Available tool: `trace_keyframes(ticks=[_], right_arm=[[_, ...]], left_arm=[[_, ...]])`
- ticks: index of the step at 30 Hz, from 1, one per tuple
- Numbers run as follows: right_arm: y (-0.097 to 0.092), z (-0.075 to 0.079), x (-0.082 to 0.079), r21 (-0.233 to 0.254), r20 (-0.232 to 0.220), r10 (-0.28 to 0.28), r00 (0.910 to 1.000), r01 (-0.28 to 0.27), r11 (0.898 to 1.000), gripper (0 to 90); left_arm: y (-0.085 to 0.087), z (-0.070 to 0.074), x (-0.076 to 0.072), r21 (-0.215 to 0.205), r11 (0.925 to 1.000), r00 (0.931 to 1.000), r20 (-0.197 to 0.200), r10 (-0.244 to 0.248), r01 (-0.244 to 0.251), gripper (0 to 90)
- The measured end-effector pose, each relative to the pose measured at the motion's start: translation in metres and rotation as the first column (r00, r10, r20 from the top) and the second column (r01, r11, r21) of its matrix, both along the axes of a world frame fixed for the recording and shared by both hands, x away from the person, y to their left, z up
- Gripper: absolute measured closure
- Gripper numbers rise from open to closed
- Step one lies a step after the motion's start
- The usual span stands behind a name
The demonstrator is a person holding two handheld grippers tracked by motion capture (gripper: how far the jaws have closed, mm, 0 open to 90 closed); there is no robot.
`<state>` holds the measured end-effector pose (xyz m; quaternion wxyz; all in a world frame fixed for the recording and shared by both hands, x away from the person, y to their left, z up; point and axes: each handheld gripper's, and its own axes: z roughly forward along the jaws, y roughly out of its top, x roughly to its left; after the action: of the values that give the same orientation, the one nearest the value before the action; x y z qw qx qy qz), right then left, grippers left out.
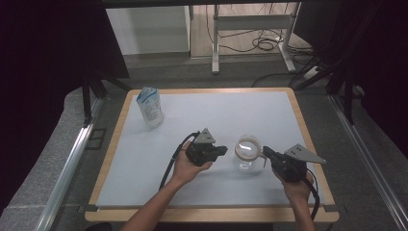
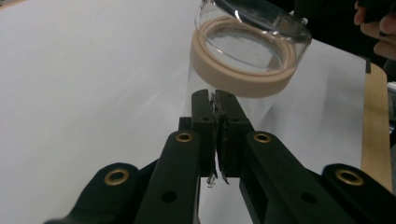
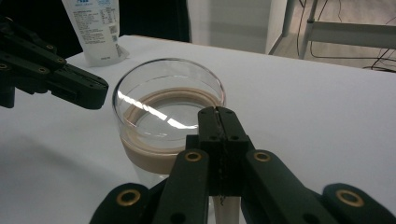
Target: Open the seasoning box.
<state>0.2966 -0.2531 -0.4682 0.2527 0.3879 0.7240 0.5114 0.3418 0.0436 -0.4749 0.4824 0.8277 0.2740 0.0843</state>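
Clear glass makes up the jar (image 1: 248,155), which stands upright on the white counter (image 1: 144,159), a bit right of the middle and toward the near edge. A tan ring goes around its top, with a see-through lid (image 3: 169,99) resting there. The left tool (image 1: 222,150) is just beside the jar on its left. Its jaws are closed with nothing between them. In the left tool's own view, the tips (image 2: 215,103) point at the jar's side, just under the tan ring. The right tool (image 1: 264,152) is at the jar's right side. Its jaws are shut tight, and a thin pale part of the jar seems to sit between them, though I cannot tell for sure. A white and blue pouch (image 1: 150,108) stands near the far left corner, well apart from the jar.
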Motion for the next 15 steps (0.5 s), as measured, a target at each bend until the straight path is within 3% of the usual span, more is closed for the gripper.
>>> trace_keyframes(ticks=[15], right_arm=[[-0.003,-0.003,0.0,0.03,0.004,0.01,0.9999,-0.01,0.999,90.0]], left_arm=[[-0.017,0.006,0.002,0.003,0.9998,0.9995,0.021,-0.022,0.022,87.2]])
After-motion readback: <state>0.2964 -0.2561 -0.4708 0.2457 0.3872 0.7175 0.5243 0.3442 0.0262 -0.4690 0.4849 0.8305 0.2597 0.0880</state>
